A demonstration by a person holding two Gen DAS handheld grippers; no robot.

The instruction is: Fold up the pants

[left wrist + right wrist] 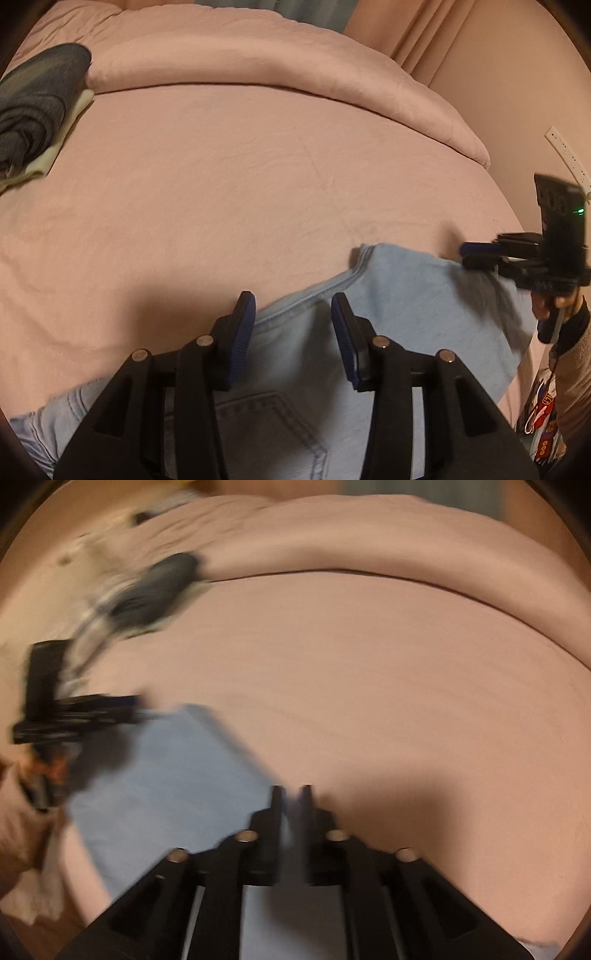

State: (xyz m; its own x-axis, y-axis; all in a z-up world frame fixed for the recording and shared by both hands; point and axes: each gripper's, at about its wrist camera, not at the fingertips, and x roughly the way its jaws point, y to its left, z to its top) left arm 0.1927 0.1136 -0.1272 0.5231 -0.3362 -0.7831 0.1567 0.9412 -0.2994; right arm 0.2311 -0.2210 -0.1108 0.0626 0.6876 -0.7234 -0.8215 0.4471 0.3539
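Observation:
Light blue jeans [388, 332] lie on the pink bed sheet [221, 203] near its front edge, a back pocket showing below my left gripper. My left gripper [293, 321] is open above the jeans, holding nothing. My right gripper [291, 808] has its jaws nearly together on a fold of the jeans [166, 775]; the view is blurred. In the left wrist view the right gripper [469, 254] sits at the far corner of the jeans. In the right wrist view the left gripper [125, 709] is at the left over the denim.
A folded dark grey garment [37, 107] on a pale cloth lies at the far left of the bed. A rolled pink duvet [258, 62] runs along the back. A wall and curtain [424, 33] stand to the right.

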